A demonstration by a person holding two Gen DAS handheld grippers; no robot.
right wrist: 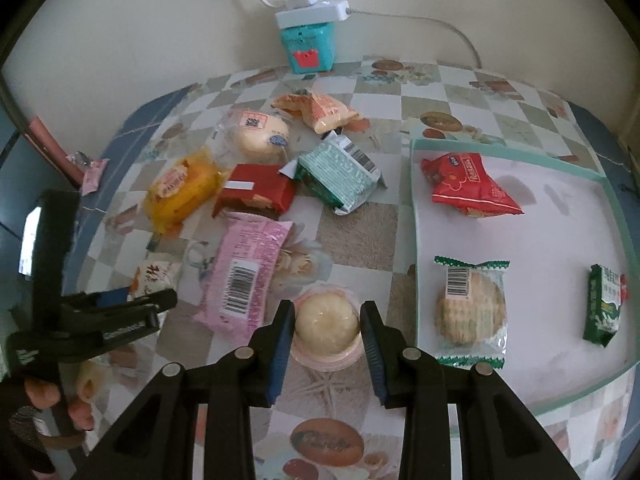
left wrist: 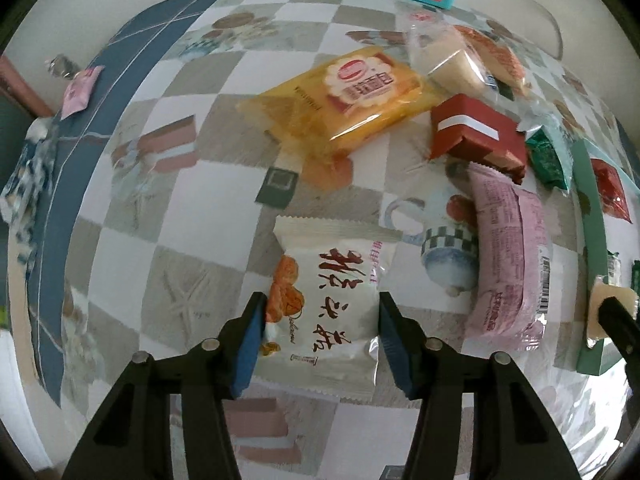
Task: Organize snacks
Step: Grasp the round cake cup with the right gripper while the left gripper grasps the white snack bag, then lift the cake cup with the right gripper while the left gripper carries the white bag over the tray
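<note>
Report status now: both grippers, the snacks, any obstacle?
Left gripper shut on white snack packet. Right gripper shut on round pastry. Green tray holds three snacks. No obstacle seen.

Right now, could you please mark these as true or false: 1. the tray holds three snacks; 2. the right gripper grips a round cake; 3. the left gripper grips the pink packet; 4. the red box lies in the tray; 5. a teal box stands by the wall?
1. The tray holds three snacks. True.
2. The right gripper grips a round cake. True.
3. The left gripper grips the pink packet. False: it grips a white packet.
4. The red box lies in the tray. False: it lies on the table, left of the tray.
5. A teal box stands by the wall. True.
</note>
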